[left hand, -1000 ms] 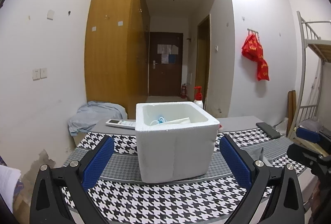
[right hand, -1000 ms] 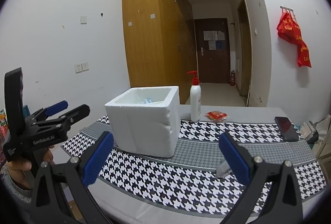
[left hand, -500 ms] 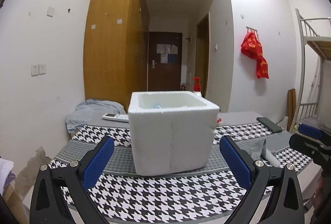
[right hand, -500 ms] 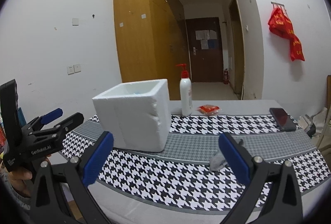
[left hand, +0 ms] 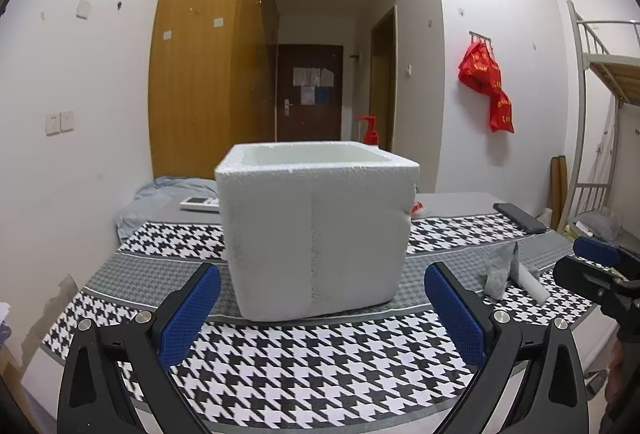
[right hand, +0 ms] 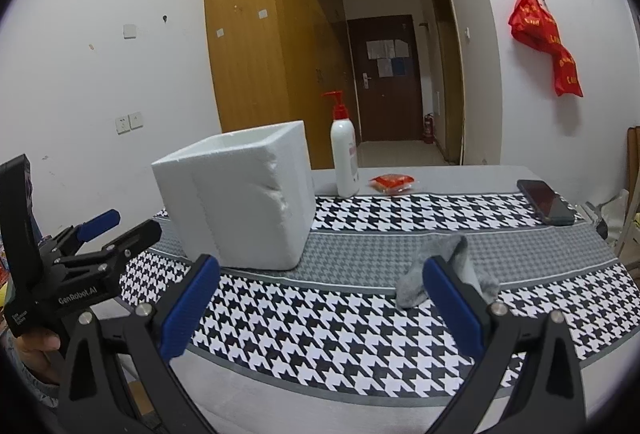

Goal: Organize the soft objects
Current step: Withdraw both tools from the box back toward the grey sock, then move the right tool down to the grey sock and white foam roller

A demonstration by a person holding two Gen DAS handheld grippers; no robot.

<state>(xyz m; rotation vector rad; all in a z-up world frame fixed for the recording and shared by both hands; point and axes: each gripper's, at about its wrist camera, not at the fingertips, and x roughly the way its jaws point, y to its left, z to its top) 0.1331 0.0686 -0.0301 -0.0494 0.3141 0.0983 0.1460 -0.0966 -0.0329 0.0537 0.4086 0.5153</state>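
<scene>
Now both the left hand-held gripper (left hand: 320,310) and right hand-held gripper (right hand: 320,298) gape wide and empty; grey sock (right hand: 444,270) lies beside foam box (right hand: 240,201) on the worktop (right hand: 360,334).

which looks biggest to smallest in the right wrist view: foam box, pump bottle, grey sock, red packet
1. white foam box, largest by far
2. grey sock, though it lies nearer the camera, which flatters it
3. pump bottle, close to the sock in apparent size, so that pair is unsure
4. red packet, smallest
</scene>
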